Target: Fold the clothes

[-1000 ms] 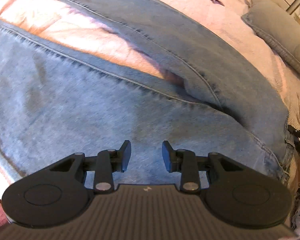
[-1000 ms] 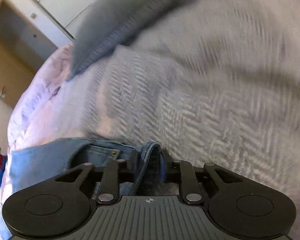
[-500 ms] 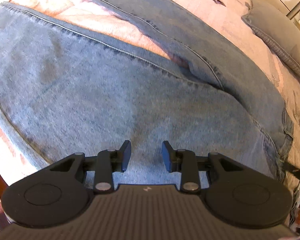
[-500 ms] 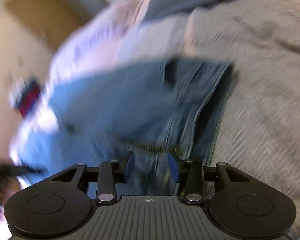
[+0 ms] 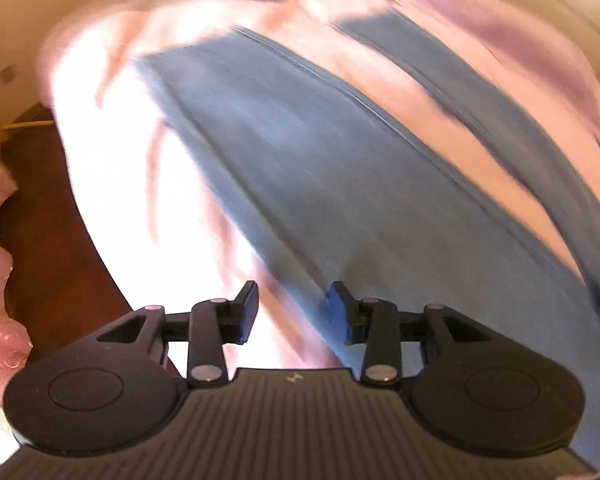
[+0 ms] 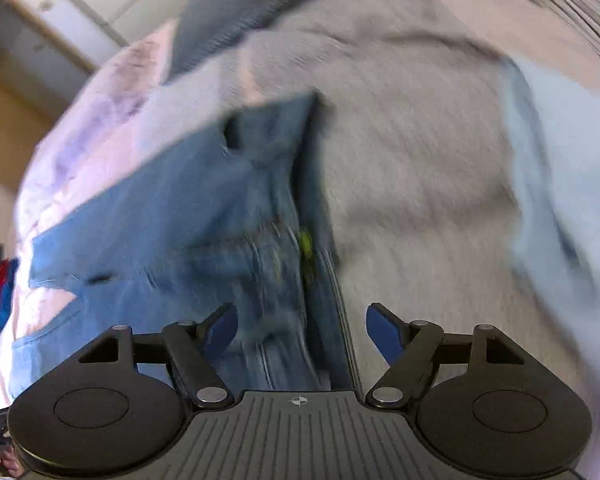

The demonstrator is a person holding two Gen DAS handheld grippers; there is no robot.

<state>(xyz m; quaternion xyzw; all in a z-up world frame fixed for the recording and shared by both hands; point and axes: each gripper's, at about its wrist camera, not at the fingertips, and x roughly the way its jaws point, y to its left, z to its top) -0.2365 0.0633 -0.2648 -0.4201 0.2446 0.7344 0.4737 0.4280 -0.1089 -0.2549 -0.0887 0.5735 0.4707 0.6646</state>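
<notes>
Now | jeans [image 5: 340, 168] flat on bed [image 5: 112, 168] | no legible writing | views blurred

My left claw [image 5: 292, 312] is matte black plastic: two short fingers on hinged link arms, each arm pinned by silver round-headed screws, one pair near the fingers and one at the base. Behind the arms sit two round black housings, each with a shallow circular recess. Between them runs a dark grey ribbed plate with a small pale mark at its front edge.

My right claw [image 6: 300, 330] has the same black build, the same silver screws and round housings, but its finger pads [image 6: 384, 328] show blue. Its ribbed plate carries a small white crosshair mark at the front centre.
</notes>
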